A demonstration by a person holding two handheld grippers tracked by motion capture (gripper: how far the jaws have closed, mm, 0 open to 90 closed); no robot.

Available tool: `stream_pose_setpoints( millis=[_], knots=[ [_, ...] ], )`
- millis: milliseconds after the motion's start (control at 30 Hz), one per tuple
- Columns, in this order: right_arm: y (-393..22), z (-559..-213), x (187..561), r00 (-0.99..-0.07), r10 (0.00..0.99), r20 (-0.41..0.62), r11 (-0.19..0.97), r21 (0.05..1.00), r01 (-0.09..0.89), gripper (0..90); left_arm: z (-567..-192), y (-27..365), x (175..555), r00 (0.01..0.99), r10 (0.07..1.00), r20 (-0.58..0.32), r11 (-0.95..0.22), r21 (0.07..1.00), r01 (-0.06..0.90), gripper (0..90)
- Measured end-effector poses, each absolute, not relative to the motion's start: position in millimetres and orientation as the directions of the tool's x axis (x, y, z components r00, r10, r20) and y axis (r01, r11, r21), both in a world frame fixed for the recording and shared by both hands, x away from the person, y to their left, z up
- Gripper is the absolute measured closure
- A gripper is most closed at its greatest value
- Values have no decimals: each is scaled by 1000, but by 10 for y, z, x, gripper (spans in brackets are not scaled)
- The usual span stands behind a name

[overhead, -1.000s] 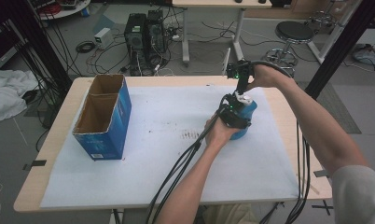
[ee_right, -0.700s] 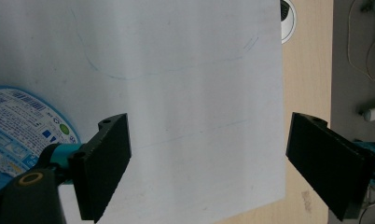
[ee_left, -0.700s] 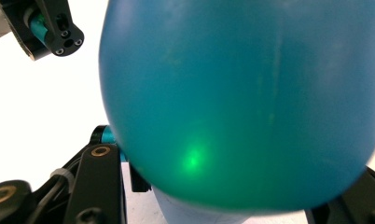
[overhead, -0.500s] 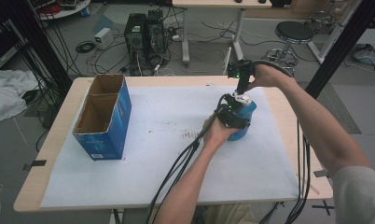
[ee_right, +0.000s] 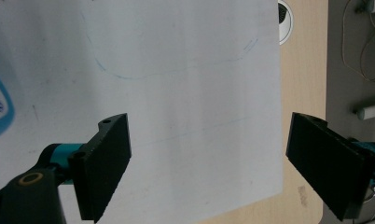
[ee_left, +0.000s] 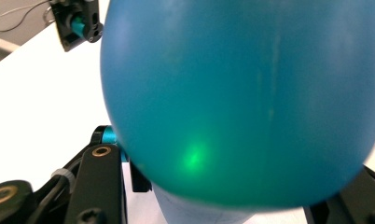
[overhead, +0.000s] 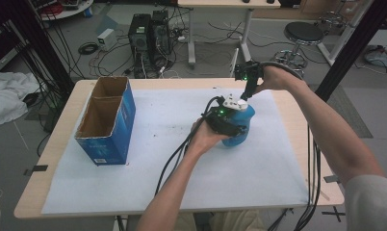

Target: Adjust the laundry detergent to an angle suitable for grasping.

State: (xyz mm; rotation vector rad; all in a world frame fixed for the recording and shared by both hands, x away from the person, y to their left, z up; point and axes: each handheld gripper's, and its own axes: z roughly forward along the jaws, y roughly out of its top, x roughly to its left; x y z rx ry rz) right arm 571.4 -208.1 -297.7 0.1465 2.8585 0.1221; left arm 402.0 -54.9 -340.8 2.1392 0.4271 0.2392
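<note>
Change: against the frames a second and half a second before, little had shifted; the left gripper (overhead: 228, 124) stayed against the blue bottle (overhead: 239, 129) and the right gripper (overhead: 245, 91) stayed raised above it, its hand perhaps a touch farther back.
Left gripper: its jaws sat on either side of the bottle's rounded body, closed in on it as far as the left gripper view showed; a green light glinted on the blue surface.
Right gripper: its two flat black jaws stood wide apart with nothing between them, pointing down at the white sheet (ee_right: 185, 93).
Blue bottle: smooth, glossy, bulbous plastic, standing upright right of the middle of the bench (overhead: 61, 139), with a white cap (overhead: 234, 103) on top; whether the right gripper touched that cap could not be told.
White sheet: matte, faintly scuffed with thin pen marks, covering most of the pale wooden bench.
Cardboard box (overhead: 106, 120): blue printed outside, raw brown inside, open-topped with two compartments, well apart at the left.
</note>
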Motion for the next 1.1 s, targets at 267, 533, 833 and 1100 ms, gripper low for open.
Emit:
stream_pose_setpoints(
  millis=[267, 533, 833, 1100],
  knots=[
    [-2055, -2949, 5660, -956, 105, -273, 992, 98, 81, 131, -3370, -106, 3897, 953, 301, 37, -552, 821, 143, 462],
    [-2048, -2918, 5628, -955, 106, -275, 992, 99, 82, 131, -3378, 217, 3814, 981, 192, 29, -552, 830, 84, 462],
    [-2006, -2910, 5584, -956, 93, -279, 993, 95, 69, 131, -3441, 378, 3740, 991, 131, 22, -590, 805, 60, 462],
    [-2003, -2913, 5577, -955, 95, -281, 993, 92, 72, 132, -3514, 493, 3716, 993, 121, 14, -597, 800, 62, 462]
  ],
)
